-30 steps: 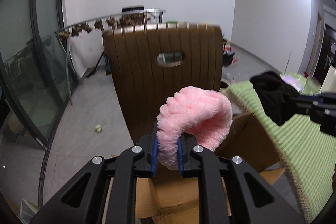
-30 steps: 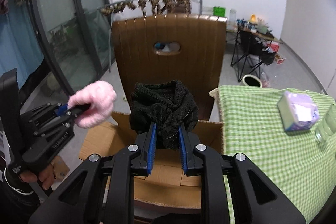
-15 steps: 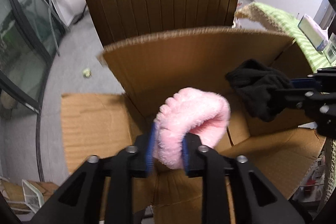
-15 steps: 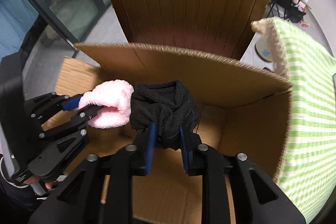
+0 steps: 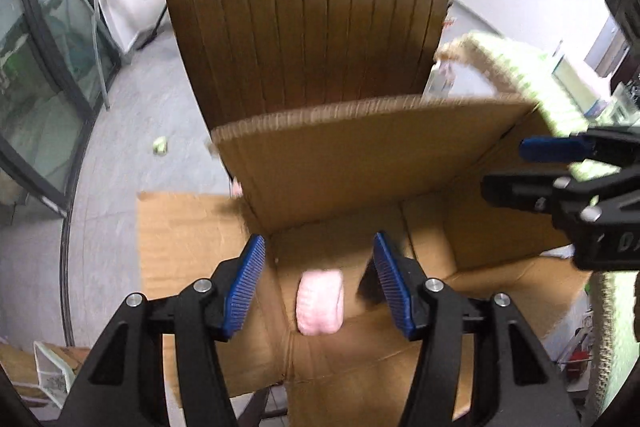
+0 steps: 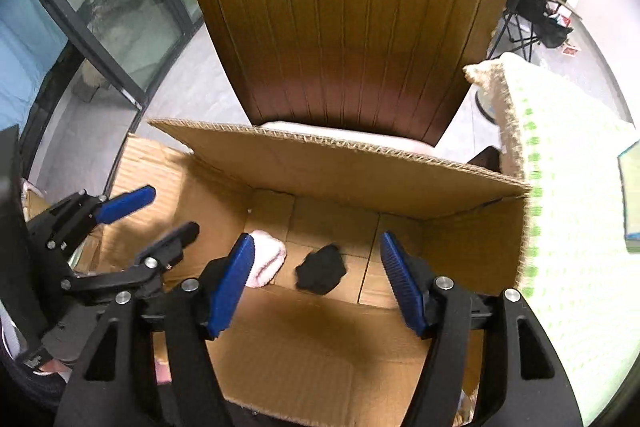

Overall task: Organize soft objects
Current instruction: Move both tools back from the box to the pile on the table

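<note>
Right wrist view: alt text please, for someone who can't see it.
The open right gripper hovers over a cardboard box holding a pink fluffy item and a black knit item side by side. The left gripper, also open, is alongside.

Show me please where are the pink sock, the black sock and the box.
pink sock [image 5: 320, 301], left wrist view, middle of its fluffy body.
black sock [image 6: 321, 269], right wrist view, centre of the dark bundle.
box [image 6: 340, 169], right wrist view, inner face of the raised far flap.
</note>
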